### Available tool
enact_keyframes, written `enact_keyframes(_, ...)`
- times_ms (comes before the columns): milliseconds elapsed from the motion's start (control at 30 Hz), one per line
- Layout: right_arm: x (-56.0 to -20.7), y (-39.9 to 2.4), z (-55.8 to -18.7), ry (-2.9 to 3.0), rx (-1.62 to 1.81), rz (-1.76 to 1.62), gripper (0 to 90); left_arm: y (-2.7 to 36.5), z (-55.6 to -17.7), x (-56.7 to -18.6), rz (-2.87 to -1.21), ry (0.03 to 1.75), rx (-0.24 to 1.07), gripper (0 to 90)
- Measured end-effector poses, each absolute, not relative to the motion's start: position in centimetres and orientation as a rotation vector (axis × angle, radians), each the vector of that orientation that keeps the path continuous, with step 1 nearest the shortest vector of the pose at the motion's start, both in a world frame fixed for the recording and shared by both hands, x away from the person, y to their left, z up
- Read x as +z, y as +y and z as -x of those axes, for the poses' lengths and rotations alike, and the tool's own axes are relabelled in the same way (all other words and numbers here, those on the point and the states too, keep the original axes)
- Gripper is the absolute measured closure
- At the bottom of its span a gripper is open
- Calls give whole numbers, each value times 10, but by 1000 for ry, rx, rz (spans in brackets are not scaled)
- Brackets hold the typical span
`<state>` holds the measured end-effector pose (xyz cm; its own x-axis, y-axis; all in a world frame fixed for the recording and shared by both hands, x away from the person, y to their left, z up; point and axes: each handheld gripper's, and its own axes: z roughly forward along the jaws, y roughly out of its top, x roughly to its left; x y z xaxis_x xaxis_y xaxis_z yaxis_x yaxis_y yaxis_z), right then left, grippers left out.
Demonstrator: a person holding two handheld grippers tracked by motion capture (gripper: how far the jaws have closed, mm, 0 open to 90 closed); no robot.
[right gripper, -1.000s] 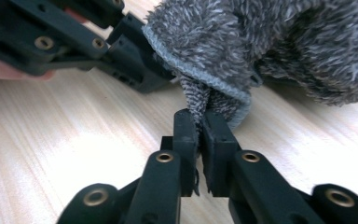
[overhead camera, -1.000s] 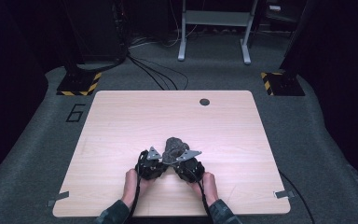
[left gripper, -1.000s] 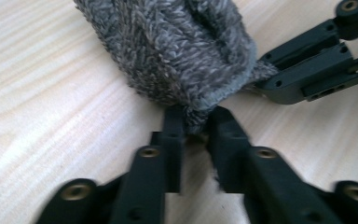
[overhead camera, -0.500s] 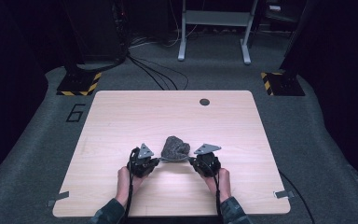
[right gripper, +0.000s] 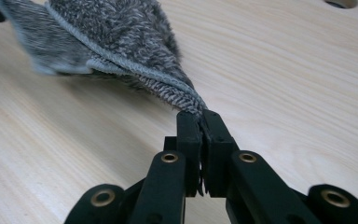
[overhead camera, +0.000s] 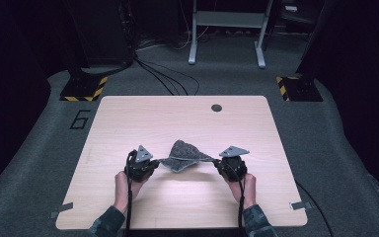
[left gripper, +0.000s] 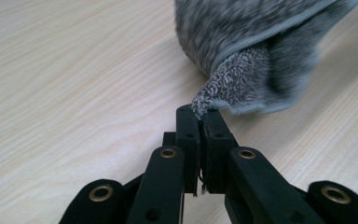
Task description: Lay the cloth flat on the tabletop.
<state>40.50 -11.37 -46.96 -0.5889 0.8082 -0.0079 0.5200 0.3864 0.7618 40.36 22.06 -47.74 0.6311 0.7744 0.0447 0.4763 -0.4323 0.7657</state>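
Cloth (overhead camera: 185, 154) is now stretched between your two grippers near the table's (overhead camera: 128, 113) front edge, roughly at the 6 o'clock side of the tabletop as the high view shows it. A second ago your hands sat close together with the cloth bunched in a dark lump between them; half a second ago they had begun to part; now they stand well apart, and the near hem runs as a taut line from one to the other while the rest of the fabric peaks up toward 12 o'clock.

Your left gripper (left gripper: 199, 112) has its jaws pinched tight on a corner, a small tuft of the weave poking out between the tips, with the cloth hanging off toward 1 o'clock in that gripper's view. Your right gripper (right gripper: 199, 114) is clamped the same way on the opposite corner, the stitched edge running away to 11 o'clock. In the high view the left gripper (overhead camera: 150, 163) sits at about 9 o'clock from the cloth, the right gripper (overhead camera: 216, 163) at 3 o'clock.

By my reading, this means you have both corners secured and the bundle opened along one edge, which is the start of spreading it flat. The far part looks folded over itself, so it probably needs a lift or shake before laying down. The hole (overhead camera: 216, 107) at the far edge is well clear.
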Motion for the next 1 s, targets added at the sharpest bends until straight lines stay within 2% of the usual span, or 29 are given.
enact_keyframes(367,-471,-153,-401,2227,1006,-1244,873,233,-399,-477,-2133,981,503,869)
enact_keyframes(467,-482,-160,-395,2262,973,-1291,867,231,-395,-484,-2163,967,450,868)
enact_keyframes(533,-490,-164,-392,2287,969,-1316,842,229,-390,-490,-2204,947,367,853)
enact_keyframes(667,-496,-171,-385,2328,954,-1347,656,225,-384,-495,-2235,936,276,610)
enact_keyframes(700,-491,-174,-383,2335,972,-1330,537,226,-383,-494,-2225,941,261,491)
enact_keyframes(733,-491,-174,-383,2335,972,-1330,537,226,-383,-492,-2225,938,251,491)
enact_keyframes(833,-475,-168,-377,2342,1010,-1269,419,226,-382,-482,-2193,938,257,387)
enact_keyframes(1000,-458,-129,-365,2398,1096,-1072,387,219,-383,-473,-2211,890,262,317)
